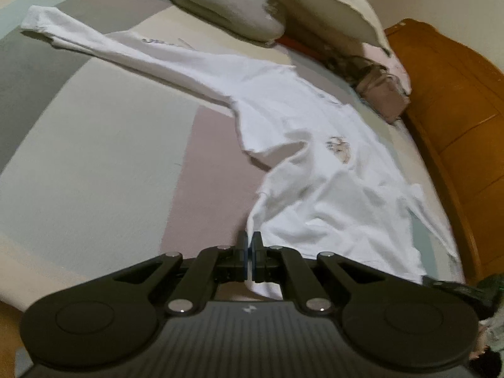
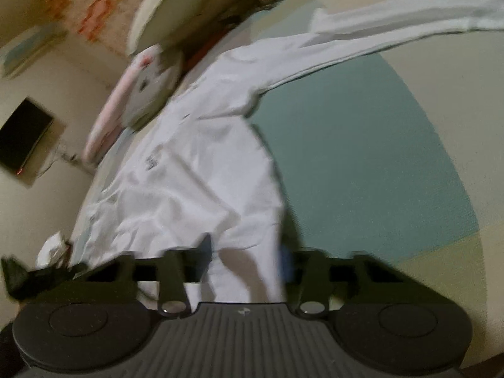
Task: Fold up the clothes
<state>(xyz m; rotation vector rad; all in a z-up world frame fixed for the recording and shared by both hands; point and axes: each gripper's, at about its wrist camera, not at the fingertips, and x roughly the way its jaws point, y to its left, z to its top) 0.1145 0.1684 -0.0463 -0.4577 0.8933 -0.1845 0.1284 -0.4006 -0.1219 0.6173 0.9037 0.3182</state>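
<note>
A white long-sleeved shirt [image 1: 315,157] lies spread on the bed, with a small print on its chest and one sleeve [image 1: 126,53] stretched out to the far left. My left gripper [image 1: 251,242] is shut on the shirt's near hem edge, and white cloth shows between the blue pads. In the right wrist view the same shirt [image 2: 189,173] runs away from me, its other sleeve [image 2: 393,31] reaching to the upper right. My right gripper [image 2: 245,252] is open. Its fingers stand wide apart with the shirt's near edge lying between them. That view is blurred.
The patchwork bedspread [image 1: 94,157] in grey, pink and teal blocks lies under the shirt. Pillows [image 1: 226,9] and a folded pink blanket [image 1: 384,94] sit at the head. A wooden bed frame [image 1: 456,126] runs along the right. A dark screen [image 2: 22,138] hangs on the wall.
</note>
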